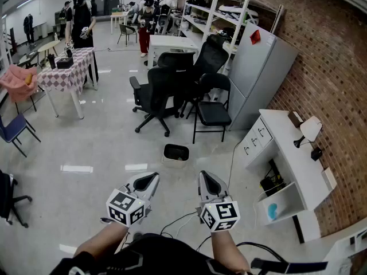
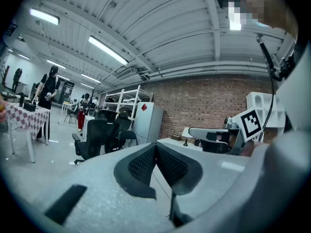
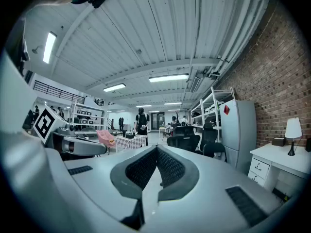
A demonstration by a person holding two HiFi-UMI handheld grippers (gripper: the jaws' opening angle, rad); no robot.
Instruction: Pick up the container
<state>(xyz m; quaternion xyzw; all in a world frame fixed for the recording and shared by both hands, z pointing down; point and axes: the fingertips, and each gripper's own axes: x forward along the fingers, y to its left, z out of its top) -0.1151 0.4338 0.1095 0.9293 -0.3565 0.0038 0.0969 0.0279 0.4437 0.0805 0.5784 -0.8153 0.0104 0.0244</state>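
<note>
Step in hand: the pickup looked not yet begun; nothing was gripped and neither tool was near the target.
Task's thing: the container [image 1: 176, 153], which I took to be the small white open-topped bin, stood on the floor [image 1: 103, 148] just in front of the black office chairs [image 1: 157, 93]. It was well ahead of both tools and showed in neither gripper view.
Next move, as I judged it: the person would need to step or reach forward and tip one tool down toward the bin. Its jaws would have to part before they could close over one wall of the rim. The bin lay roughly between the two lines of aim, so either side could serve.
Left tongs [image 2: 156, 144]: clenched, the ribbed pads meeting tip to tip with nothing between them.
Right tongs [image 3: 157, 149]: likewise clenched and empty, pads pressed together.
Pose of the hands: both forearms came up from the bottom edge of the head view, side by side and a little apart. The marker cubes sat over the wrists. Each tool was held level and pointed out across the room, not down at the floor.
Surroundings: a white desk [image 1: 298, 159] stood along the brick wall at the right, with a grey fridge [image 1: 258, 73] beyond it. Neither one was near the tools.
</note>
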